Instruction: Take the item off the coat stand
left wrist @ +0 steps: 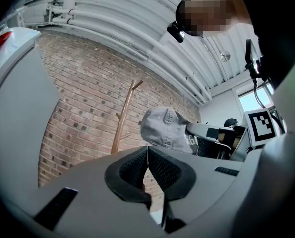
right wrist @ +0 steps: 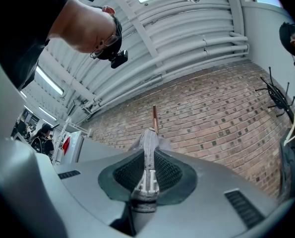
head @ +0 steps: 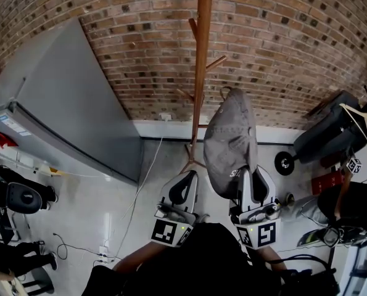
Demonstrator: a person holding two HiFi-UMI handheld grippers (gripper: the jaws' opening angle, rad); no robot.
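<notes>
The grey cap (head: 231, 140) stands up from the right gripper (head: 250, 176), whose jaws are nearly together, pinching a thin edge of its fabric. It sits just right of the wooden coat stand (head: 200, 73) and looks clear of the pegs. The left gripper (head: 185, 180) has its jaws pressed together on nothing. The cap looks light, soft and floppy, so a firm pinch on the stiffer brim or seamed rim suits it best.

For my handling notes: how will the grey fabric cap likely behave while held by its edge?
Probably soft and floppy: the grey fabric cap shows creases across its crown. Likely light, since the right tongs hold it up by a thin pinch on its edge. It may swing, as it appears clear of the wooden coat stand.
</notes>
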